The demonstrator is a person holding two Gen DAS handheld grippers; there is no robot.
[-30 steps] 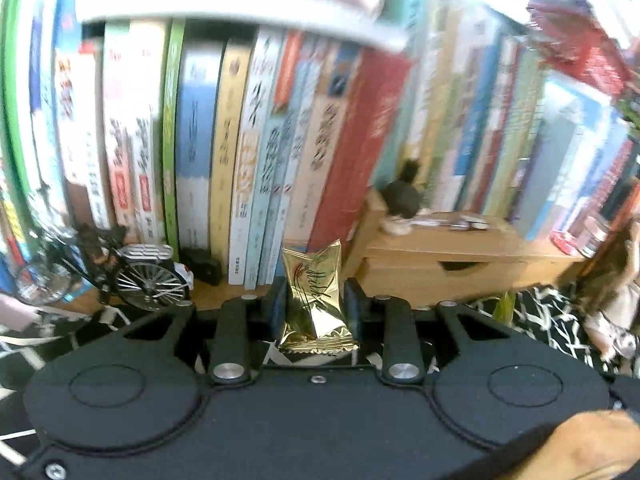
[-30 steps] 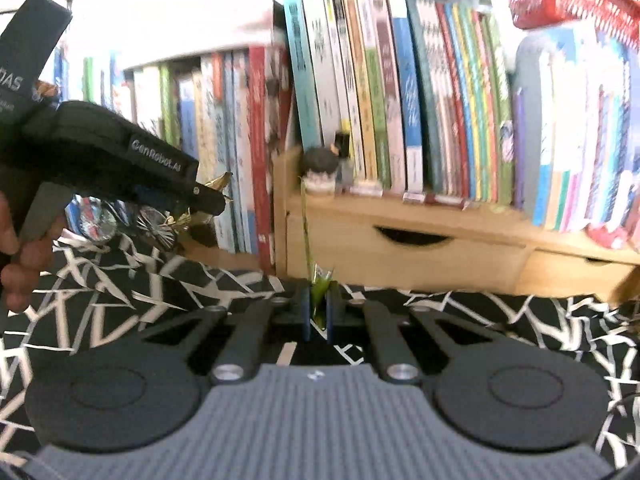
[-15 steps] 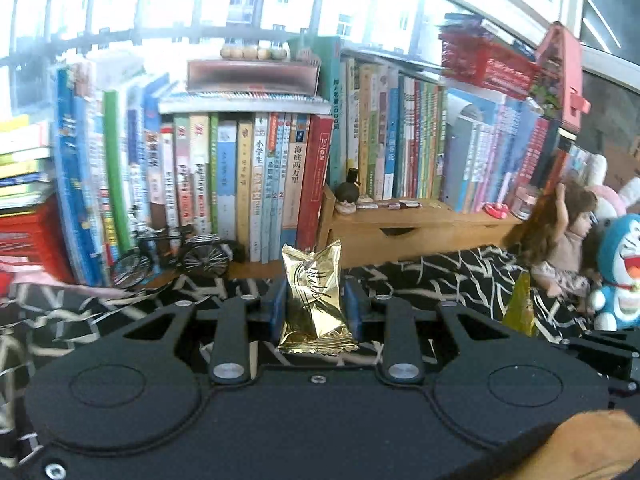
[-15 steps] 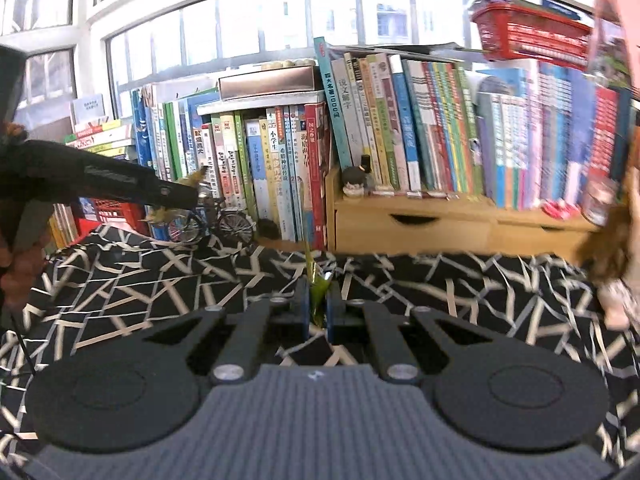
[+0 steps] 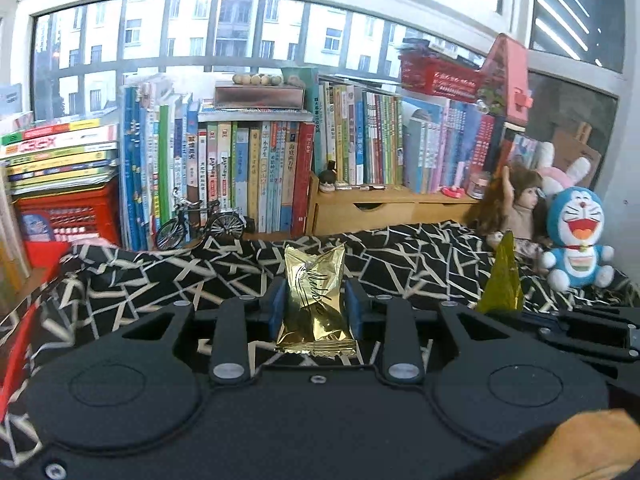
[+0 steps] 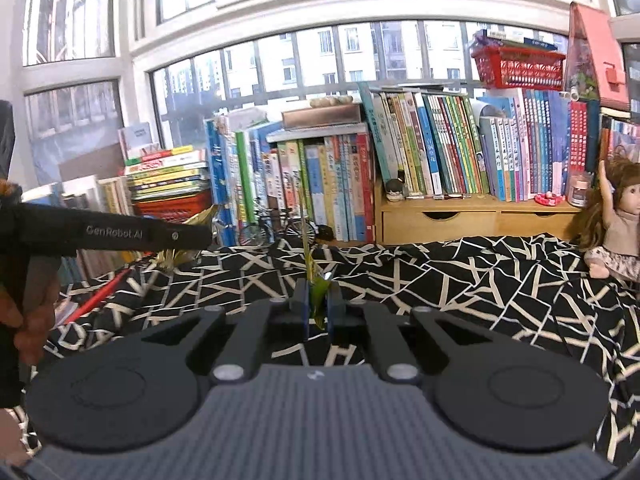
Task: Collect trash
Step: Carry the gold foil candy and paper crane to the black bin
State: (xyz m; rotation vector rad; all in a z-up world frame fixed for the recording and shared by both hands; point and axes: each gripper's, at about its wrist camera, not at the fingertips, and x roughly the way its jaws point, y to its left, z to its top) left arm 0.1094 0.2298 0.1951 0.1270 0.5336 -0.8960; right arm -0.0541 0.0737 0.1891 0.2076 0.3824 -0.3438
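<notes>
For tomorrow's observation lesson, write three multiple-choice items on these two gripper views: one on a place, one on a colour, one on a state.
1. Where does the small black model bicycle stand?
A. before the upright books
B. on the wooden drawer shelf
C. beside the blue cat plush

2. What colour is the crinkled foil snack wrapper in the left gripper?
A. red
B. gold
C. white

3. How is the right gripper?
A. wide open
B. shut on nothing
C. shut on a thin green-yellow wrapper

Key: 1 A, its wheels sit at the books' feet; 2 B, the foil shines gold; 3 C, the pads pinch the wrapper edge-on.
</notes>
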